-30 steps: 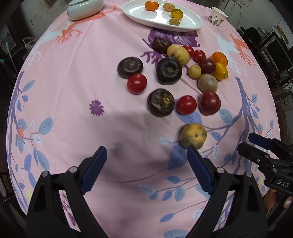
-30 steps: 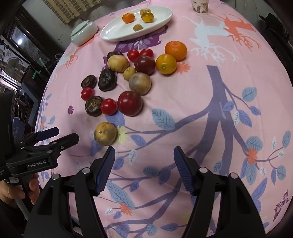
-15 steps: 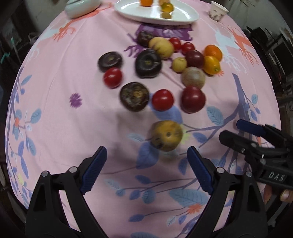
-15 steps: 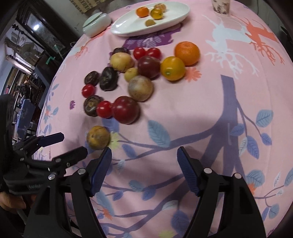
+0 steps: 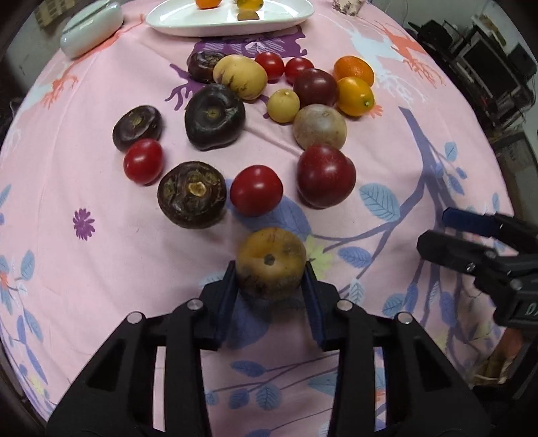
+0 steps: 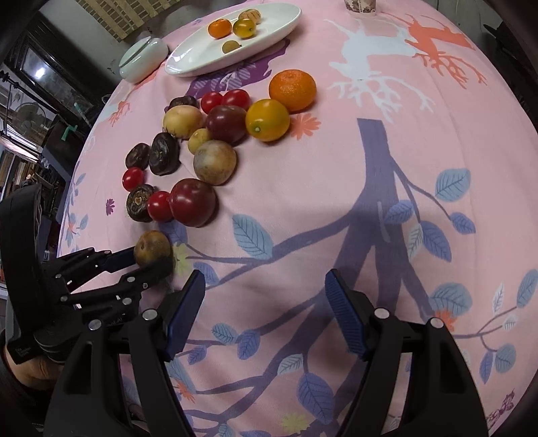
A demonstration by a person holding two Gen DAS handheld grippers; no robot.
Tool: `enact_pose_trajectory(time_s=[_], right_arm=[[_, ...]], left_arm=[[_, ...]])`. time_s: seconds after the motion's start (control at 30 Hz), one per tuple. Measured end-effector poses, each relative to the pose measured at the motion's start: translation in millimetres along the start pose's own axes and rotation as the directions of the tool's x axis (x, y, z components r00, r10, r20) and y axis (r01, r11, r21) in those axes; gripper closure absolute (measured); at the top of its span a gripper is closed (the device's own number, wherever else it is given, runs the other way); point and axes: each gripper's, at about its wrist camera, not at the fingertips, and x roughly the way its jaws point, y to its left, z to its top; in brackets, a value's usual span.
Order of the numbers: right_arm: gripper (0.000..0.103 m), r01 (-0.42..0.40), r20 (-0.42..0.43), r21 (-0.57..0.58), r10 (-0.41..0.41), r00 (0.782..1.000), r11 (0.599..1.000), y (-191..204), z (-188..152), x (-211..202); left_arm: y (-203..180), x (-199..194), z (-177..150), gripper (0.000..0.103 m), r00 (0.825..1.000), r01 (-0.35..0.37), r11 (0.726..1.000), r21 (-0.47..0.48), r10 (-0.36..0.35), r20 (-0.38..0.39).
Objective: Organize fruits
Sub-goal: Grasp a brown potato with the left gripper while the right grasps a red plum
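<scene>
Left tongs (image 5: 270, 279) closing around brownish-yellow fruit (image 5: 270, 264), nearest piece of loose cluster on counter (image 5: 84, 168), pads flanking its sides, likely for transfer to white plate (image 5: 188, 27). Right tongs (image 6: 264, 307) stood agape, empty, over bare cloth.

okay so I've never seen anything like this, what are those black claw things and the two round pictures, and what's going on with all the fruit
The black claws are hand-held two-finger grippers, one in each of a person's hands; there is no robot arm. Each round picture comes from a wide-angle camera mounted on one gripper, looking along its fingers.

In the left camera view, the left gripper is closing its jaws around a brownish-yellow round fruit, which sits between them on the pink tablecloth. The right camera view shows the same grab from the side. The right gripper is open with nothing between its fingers.

Loose fruit lies beyond: red tomatoes, dark purple fruits, an orange. A white plate at the far edge already holds a few small fruits.
</scene>
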Motion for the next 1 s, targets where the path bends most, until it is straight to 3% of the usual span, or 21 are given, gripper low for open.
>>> enact_pose_trajectory(time_s=[0.1,0.33,0.47,0.5,0.53,0.57,0.6,0.77,1.0], right_arm=[[0.029,0.014,-0.002,-0.016,-0.014,1.000,1.000,10,2,3],[0.029,-0.011,0.003,-0.098,0.011,1.000,0.995,55,26,30],[0.029,0.048,0.013,-0.137,-0.047,0.999,0.989,73,41,48],[0.032,0.058,0.008,-0.149,-0.057,0.998,0.987,74,44,51],[0.041,0.070,-0.009,-0.152,-0.072,0.997,0.986,74,47,56],[0.059,0.067,-0.018,-0.149,-0.071,0.997,0.987,73,49,58],[0.062,0.044,-0.022,-0.151,-0.048,0.999,0.987,72,50,58],[0.063,-0.021,-0.039,-0.130,0.016,0.999,0.991,64,49,52],[0.063,-0.063,0.008,-0.095,0.064,0.998,0.993,50,48,17]], left_arm=[[8,-10,-4,0.065,0.999,0.011,1.000,0.008,-0.012,0.030],[45,-33,-22,0.065,0.999,0.023,0.996,-0.091,-0.018,0.049],[62,-40,-28,0.065,0.998,0.031,0.990,-0.134,-0.022,0.065],[66,-40,-28,0.065,0.997,0.035,0.988,-0.148,-0.025,0.068],[68,-40,-28,0.065,0.997,0.038,0.986,-0.162,-0.027,0.070],[71,-41,-29,0.065,0.997,0.041,0.984,-0.173,-0.029,0.073],[72,-41,-29,0.065,0.997,0.044,0.982,-0.183,-0.030,0.077],[76,-45,-30,0.065,0.996,0.034,0.982,-0.188,-0.018,0.086],[71,-51,-12,0.065,0.994,0.039,0.987,-0.158,-0.022,0.105]])
